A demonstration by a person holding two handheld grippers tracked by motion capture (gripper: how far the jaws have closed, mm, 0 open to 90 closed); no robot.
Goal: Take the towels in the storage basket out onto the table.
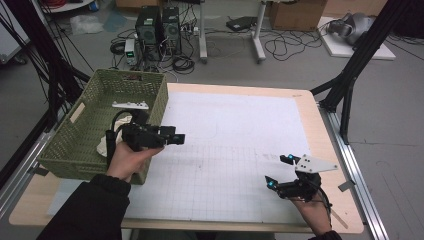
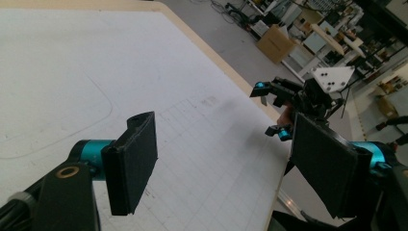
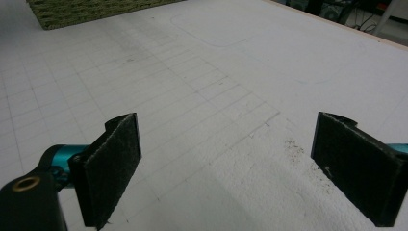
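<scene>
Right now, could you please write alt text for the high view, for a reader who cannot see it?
A person holds the left gripper, jaws open and empty, at the near corner of a green basket, while the right gripper, also open, rests low over the white gridded mat.

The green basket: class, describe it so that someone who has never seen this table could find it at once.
Start at the wooden table covered by a white gridded mat. On its near left corner, hanging partly over the left edge, sits the green basket, just beside the left gripper. Its woven, perforated olive-green walls and rectangular shape set it apart from the black grippers.
</scene>
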